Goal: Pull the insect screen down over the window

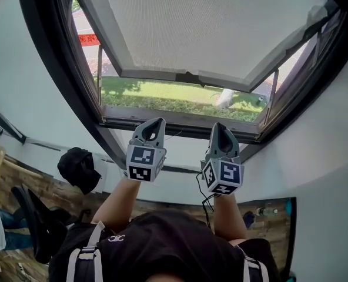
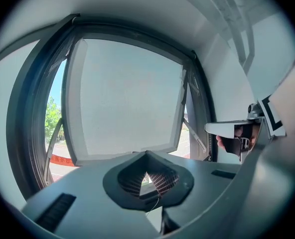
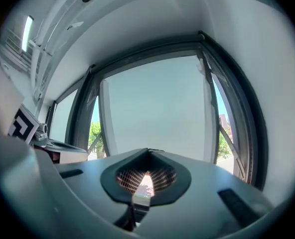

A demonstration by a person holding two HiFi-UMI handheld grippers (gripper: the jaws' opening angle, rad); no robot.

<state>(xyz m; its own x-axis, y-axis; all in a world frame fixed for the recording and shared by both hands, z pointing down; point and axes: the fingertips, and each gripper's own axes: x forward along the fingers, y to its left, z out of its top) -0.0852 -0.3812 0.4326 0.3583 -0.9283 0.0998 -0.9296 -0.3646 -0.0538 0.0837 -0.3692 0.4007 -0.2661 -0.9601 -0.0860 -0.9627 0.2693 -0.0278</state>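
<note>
Holding both tools up in front of the window, a person stands with arms stretched out, seen from above in the head view. Left gripper (image 1: 155, 122) and right gripper (image 1: 219, 126) sit side by side, apart from each other, tips aimed at the window's lower frame (image 1: 180, 128). Marker cubes (image 1: 144, 162) face the camera.

Left gripper view: jaws pressed together at the tip, nothing between them. Right gripper view: same, jaws together, nothing held. Neither tool touches the screen in any view.

Screen (image 1: 215, 28) covers the upper part of the opening only. Its bottom bar (image 1: 186, 77) hangs above both grippers in the head view, and a gap is left under it. Through the gap: grass (image 1: 162, 96) and a white object (image 1: 225, 98), too small to tell what. A red strip (image 1: 87, 39) shows outside at left.

From the left gripper view the screen (image 2: 127, 98) fills the middle of the dark frame (image 2: 30, 133), with trees and road at its left edge. From the right gripper view the screen (image 3: 157, 108) also fills the centre, with greenery on both sides.

Indoors: white walls, a dark soft thing (image 1: 79, 168) low on the left wall, a black chair (image 1: 36, 228) on wood floor, and pale straps (image 1: 89, 257) on the person's shoulders.
</note>
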